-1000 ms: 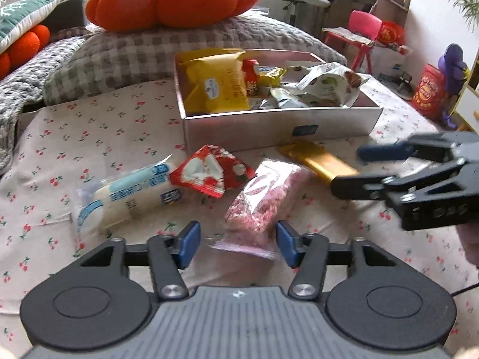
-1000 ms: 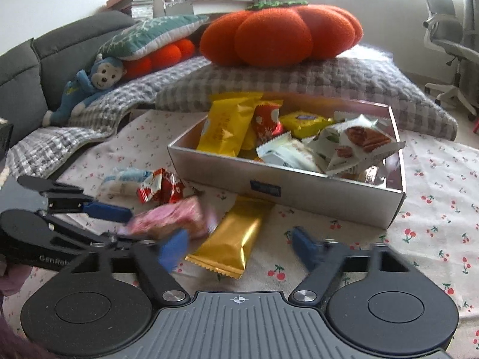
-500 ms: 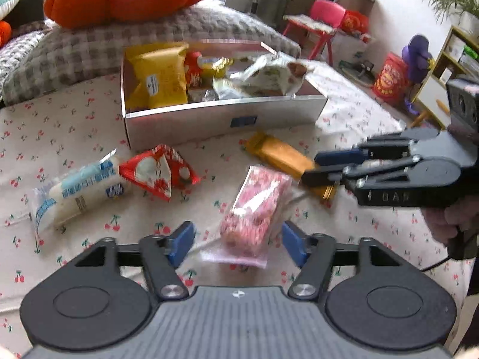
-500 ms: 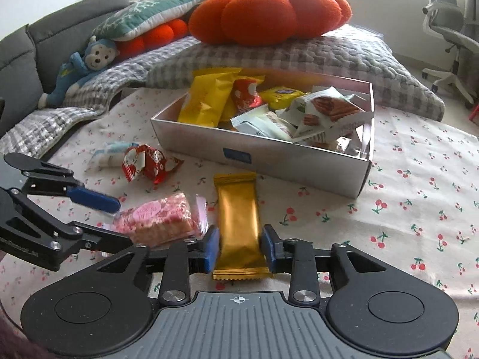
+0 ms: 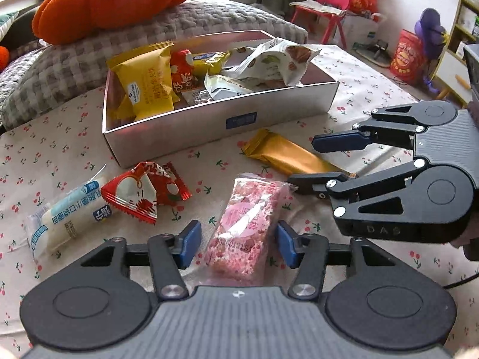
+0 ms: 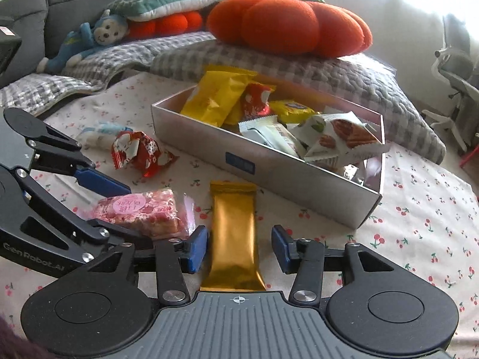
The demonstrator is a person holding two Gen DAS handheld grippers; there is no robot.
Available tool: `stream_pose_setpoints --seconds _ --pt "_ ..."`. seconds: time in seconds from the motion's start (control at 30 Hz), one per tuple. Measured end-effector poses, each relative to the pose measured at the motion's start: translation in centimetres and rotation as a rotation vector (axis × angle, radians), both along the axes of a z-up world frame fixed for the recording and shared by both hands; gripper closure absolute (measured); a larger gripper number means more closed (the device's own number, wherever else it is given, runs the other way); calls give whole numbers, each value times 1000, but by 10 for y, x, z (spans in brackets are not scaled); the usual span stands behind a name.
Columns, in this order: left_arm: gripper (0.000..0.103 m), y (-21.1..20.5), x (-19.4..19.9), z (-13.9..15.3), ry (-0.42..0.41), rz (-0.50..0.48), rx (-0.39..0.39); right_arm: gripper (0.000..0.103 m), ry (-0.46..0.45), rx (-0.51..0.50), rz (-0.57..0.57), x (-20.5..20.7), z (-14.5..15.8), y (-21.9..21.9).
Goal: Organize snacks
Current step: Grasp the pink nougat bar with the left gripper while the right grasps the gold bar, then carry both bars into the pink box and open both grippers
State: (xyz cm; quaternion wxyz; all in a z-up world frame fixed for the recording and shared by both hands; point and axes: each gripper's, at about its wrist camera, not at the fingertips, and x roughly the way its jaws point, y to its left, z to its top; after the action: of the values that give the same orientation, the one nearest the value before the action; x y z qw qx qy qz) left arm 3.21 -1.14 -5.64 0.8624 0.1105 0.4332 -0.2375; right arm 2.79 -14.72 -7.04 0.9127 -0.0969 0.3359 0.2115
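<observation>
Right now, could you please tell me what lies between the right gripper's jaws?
The gold bar lies lengthwise between the open jaws of the right gripper, untouched on either side; the right wrist view shows it.

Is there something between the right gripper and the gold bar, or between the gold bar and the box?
Nothing visible. The right gripper is open with the gold bar lying between its fingers. The cloth between the bar and the silver box is bare; only the box's near wall must be cleared.

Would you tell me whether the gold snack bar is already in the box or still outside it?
Outside. The gold bar lies flat on the cherry-print cloth before the silver box, between the open right gripper's fingers.
</observation>
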Motion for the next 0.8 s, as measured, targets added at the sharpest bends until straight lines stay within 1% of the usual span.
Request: stream_pose_setpoints --seconds 0.1,0.13,0.2,0.23,0.27,0.37,0.5,0.6,0.8 --pt "58 -1 2 0 12 28 2 57 11 19 -8 3 0 -1" --pt "60 -1 3 1 17 40 -2 60 19 28 -11 4 0 -2" --pt "68 0 4 2 21 62 -9 69 42 53 -9 6 0 -4" --pt "71 1 4 2 23 74 -14 72 50 62 -10 6 1 -5" --pt "72 2 5 3 26 86 -21 74 54 63 -14 7 1 -5" --pt "73 7 5 4 38 127 -56 75 61 72 -27 5 3 -6" --pt "73 11 5 8 25 169 -78 75 81 115 -42 5 6 -12" --pt "73 10 4 12 12 179 -79 75 84 131 -48 4 8 -15" --pt "73 3 1 22 -5 188 -72 75 101 130 -52 2 17 -19"
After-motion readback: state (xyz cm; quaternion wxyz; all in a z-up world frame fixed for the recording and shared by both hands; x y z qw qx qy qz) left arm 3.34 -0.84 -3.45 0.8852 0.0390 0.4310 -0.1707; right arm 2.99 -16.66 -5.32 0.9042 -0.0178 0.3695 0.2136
